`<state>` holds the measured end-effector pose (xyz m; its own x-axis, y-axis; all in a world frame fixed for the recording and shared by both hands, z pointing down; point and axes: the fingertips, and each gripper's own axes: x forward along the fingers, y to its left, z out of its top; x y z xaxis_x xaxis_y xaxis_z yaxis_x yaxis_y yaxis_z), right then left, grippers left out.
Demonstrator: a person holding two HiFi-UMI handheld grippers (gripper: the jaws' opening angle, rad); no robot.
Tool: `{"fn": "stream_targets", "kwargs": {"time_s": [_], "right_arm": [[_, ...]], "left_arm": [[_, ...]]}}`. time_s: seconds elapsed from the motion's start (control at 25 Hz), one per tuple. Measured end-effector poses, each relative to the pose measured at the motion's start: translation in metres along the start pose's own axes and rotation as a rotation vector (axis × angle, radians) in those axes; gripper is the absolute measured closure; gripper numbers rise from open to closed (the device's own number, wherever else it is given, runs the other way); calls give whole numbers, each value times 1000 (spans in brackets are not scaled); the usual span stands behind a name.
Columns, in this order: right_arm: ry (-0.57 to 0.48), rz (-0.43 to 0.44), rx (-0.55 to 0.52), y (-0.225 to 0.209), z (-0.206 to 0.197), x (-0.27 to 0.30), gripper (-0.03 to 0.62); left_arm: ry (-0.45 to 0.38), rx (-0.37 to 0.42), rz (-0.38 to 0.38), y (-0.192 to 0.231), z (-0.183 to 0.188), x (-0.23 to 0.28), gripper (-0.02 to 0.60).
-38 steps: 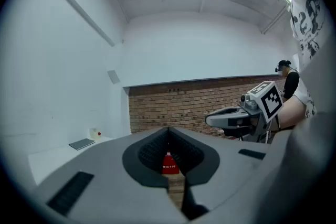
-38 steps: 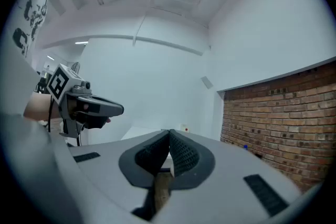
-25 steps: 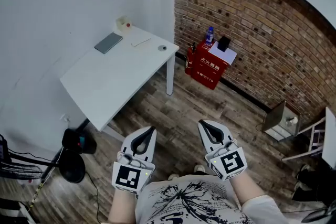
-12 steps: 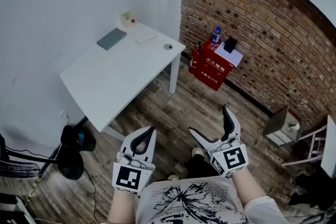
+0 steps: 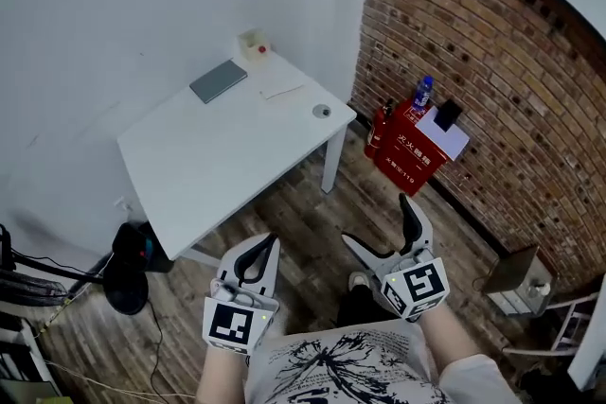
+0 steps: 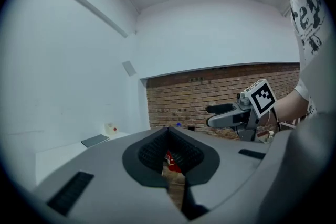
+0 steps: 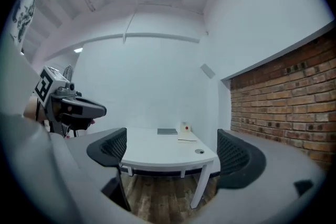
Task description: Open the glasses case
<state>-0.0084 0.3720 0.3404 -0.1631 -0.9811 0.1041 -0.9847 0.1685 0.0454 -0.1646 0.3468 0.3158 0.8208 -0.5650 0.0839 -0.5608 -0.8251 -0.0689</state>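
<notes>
A flat grey glasses case point(image 5: 218, 81) lies closed at the far end of the white table point(image 5: 208, 166), near the wall; in the right gripper view the case point(image 7: 167, 131) is small and far off. Both grippers hang over the wooden floor, short of the table's near corner and well away from the case. My left gripper point(image 5: 254, 260) is shut with nothing between its pads, and in its own view the left gripper point(image 6: 169, 157) shows its jaws meeting. My right gripper point(image 5: 379, 220) stands wide open and empty, and in its own view the right gripper point(image 7: 173, 153) frames the table.
On the table also sit a small cream box with a red dot point(image 5: 253, 43), a white flat strip point(image 5: 282, 91) and a small round object point(image 5: 323, 111). A red crate point(image 5: 410, 153) with a bottle stands by the brick wall. A black bag point(image 5: 137, 255) and cables lie left.
The right gripper's jaws, shut a second ago, have opened wide. Both grippers and the head have moved towards the table, which now sits nearer the middle of the head view.
</notes>
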Motion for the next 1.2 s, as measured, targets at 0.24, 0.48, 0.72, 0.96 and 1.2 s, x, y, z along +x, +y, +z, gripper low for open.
{"fn": "stream_targets", "kwargs": {"time_s": [0.24, 0.48, 0.72, 0.96, 1.2], "right_arm": [[29, 149, -17, -92, 8, 70, 54], [56, 261, -33, -167, 9, 126, 54], [141, 361, -41, -203, -4, 183, 56], [188, 423, -60, -215, -20, 247, 56], [235, 434, -65, -232, -27, 343, 56]], "left_arm": [[37, -8, 109, 5, 12, 107, 568], [53, -37, 207, 11, 12, 195, 568], [168, -63, 268, 32, -7, 243, 568], [255, -85, 309, 80, -31, 282, 568], [270, -87, 308, 154, -46, 343, 568]]}}
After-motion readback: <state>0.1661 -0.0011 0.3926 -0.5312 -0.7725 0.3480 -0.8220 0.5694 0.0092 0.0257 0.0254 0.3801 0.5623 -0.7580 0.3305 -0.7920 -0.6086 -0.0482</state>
